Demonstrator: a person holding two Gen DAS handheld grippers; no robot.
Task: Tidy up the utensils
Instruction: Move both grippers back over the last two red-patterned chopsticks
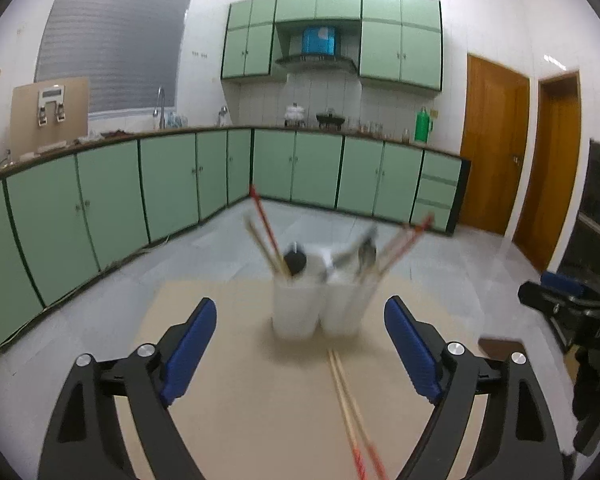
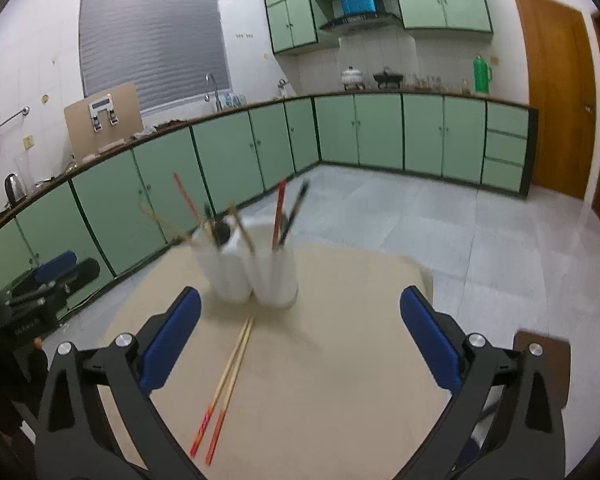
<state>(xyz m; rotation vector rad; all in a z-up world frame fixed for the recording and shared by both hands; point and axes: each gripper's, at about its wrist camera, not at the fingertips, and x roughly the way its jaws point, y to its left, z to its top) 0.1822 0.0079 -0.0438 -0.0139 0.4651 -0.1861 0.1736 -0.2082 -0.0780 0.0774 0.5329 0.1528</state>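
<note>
A kitchen with green cabinets (image 1: 172, 176) and a grey tiled floor is seen behind a beige table (image 2: 340, 360). The left gripper (image 1: 300, 344) is held above the table with its blue pads (image 1: 188, 348) spread wide and nothing between them. The right gripper (image 2: 300, 336) is likewise spread apart and empty, held level over the tabletop. A pair of chopsticks (image 2: 228, 380) with red ends is laid flat on the table between the fingers, just in front of two white cups (image 1: 320, 308). The cups are set touching side by side. Chopsticks and dark utensils, blurred, are stood leaning in both: red-tipped sticks (image 1: 264, 224) in the left cup, others (image 1: 404, 240) in the right.
</note>
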